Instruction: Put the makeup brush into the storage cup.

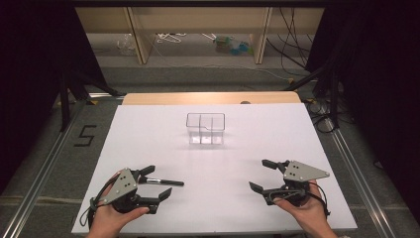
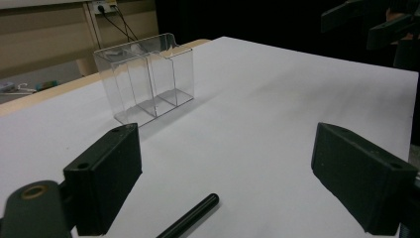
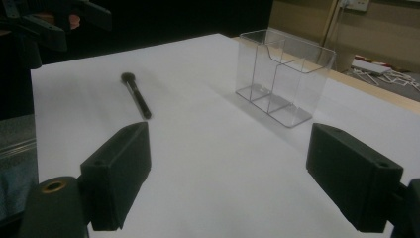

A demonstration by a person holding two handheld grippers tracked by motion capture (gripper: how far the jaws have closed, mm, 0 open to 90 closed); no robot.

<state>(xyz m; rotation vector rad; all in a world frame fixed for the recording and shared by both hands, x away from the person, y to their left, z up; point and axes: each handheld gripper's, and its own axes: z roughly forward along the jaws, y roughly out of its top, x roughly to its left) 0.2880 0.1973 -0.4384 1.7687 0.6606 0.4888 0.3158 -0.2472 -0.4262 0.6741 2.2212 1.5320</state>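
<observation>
Brush (image 1: 165, 182) lies flat on the white worktop (image 1: 148, 144), between the spread jaws of the left gripper (image 1: 159, 182), which has not pinched it; its dark handle end shows low in the left gripper view. The right gripper (image 1: 262, 174) hovers near the worktop's near right side, jaws also spread and empty. The clear divided holder (image 1: 205, 128) stands empty, well apart toward the far middle. By my reading, nothing is done yet: grasping, carrying and placing the brush all remain.
</observation>
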